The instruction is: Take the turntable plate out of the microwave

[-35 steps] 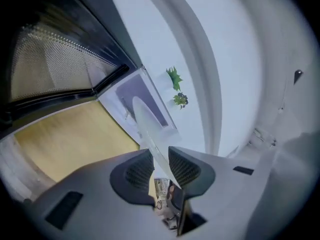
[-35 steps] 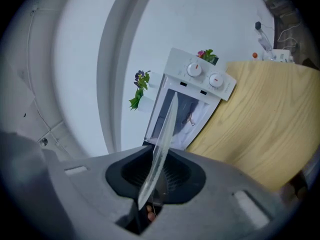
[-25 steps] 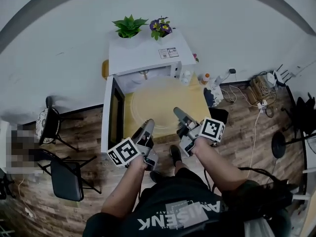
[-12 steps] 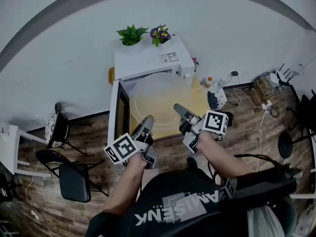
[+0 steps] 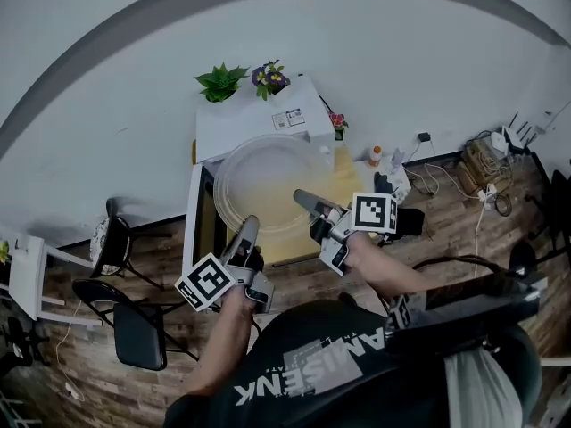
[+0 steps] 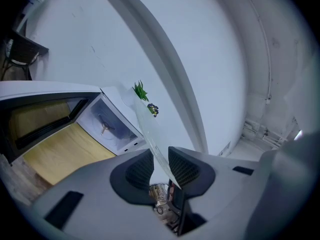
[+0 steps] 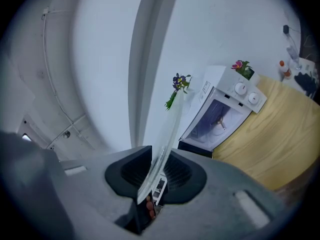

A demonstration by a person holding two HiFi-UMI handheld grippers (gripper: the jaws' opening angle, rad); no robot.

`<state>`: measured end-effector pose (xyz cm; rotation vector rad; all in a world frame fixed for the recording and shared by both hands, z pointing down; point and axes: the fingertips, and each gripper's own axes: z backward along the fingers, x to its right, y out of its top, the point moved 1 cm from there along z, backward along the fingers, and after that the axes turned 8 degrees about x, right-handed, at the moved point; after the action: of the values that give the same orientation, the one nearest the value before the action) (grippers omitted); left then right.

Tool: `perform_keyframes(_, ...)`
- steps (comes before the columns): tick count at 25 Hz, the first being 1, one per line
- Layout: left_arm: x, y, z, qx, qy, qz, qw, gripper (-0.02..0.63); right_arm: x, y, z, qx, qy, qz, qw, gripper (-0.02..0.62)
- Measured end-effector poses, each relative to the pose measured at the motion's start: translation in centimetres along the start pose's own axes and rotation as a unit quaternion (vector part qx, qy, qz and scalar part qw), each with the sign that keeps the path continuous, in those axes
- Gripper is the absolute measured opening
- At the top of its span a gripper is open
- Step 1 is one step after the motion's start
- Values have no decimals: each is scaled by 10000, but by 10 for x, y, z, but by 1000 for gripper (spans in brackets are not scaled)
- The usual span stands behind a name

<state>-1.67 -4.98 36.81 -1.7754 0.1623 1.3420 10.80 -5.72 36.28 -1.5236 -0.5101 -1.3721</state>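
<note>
The dark-windowed door [image 5: 198, 228] of the white microwave [image 5: 259, 119] stood swung wide to the left, leaving the mouth free. The microwave sat on the back-left corner of the pale wooden worktop [image 5: 350, 175]. The grey two-jaw left gripper [image 5: 247, 232] had its jaws clamped on the near-left rim of the clear round glass turntable plate [image 5: 264, 178], the thin glass pinched between ribbed pads. The plate was outside the cavity, held roughly level in the air above the worktop, just in front of the opening. Inside, only the bare drive hub [image 6: 103, 126] showed. The right gripper [image 5: 305, 201] pinched the near-right rim the same way. To my eye, gripping opposite sides kept the slippery glass from tipping.
</note>
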Motion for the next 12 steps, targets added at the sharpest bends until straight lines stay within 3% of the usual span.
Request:
perform_keyframes(3, 3, 1, -6, 27, 172, -289, 9994, 92, 1, 10, 1, -132, 39, 7, 9999, 71)
perform_keyframes(6, 9, -8, -13, 115, 150, -56, 9998, 92, 4, 17, 3, -249, 91, 18, 9996, 71)
perform_keyframes(10, 11, -12, -17, 114, 314, -347, 9988, 93, 9, 23, 9, -318, 87, 46, 9994, 74)
perform_keyframes(12, 14, -18, -20, 165, 271, -142, 9994, 93, 15, 29, 14, -364, -72, 257, 9990, 74)
